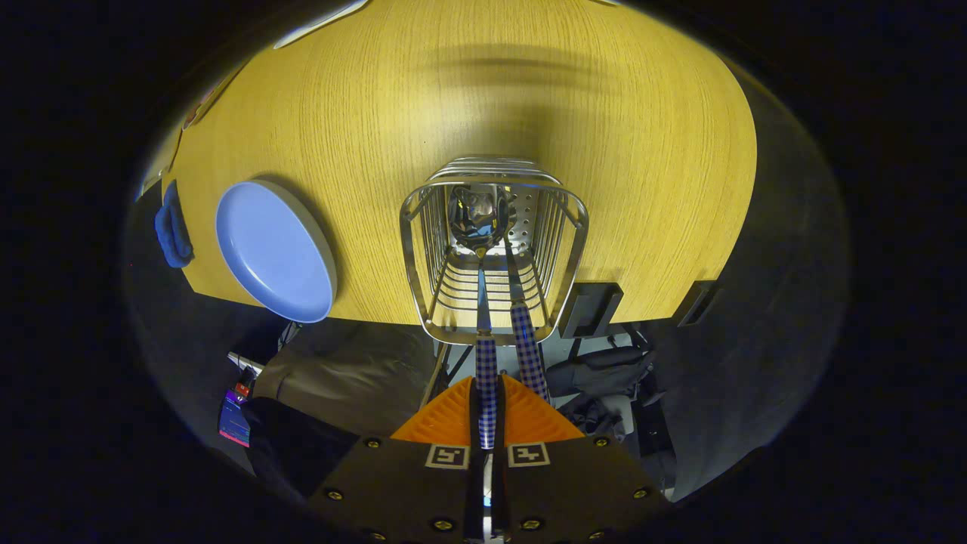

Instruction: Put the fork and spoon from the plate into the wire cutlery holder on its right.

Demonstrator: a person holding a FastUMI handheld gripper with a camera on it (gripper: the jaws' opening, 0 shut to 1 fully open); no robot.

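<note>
So, the gripper [487, 412] is seen looking straight down into the wire holder [495, 249], which stands on the wood-grain counter [378, 98]. The jaws are closed tight on a checkered handle [486, 393], with barely a gap left between the fingers. That handle runs forward into a metal shaft, and the spoon [477, 215] bowl at its end is seen down at the bottom of the holder. A second checkered handle [529, 355] is leaned just beside the first, to its right, also down inside the holder and resting against the near rim; that one is taken to be the fork, though its head can't be made out among the reflections. The blue plate [276, 249] is sat on the counter to the left of the holder, apart from it, near the counter's edge. A blue cloth [172, 227] is seen just past the plate on its left.
</note>
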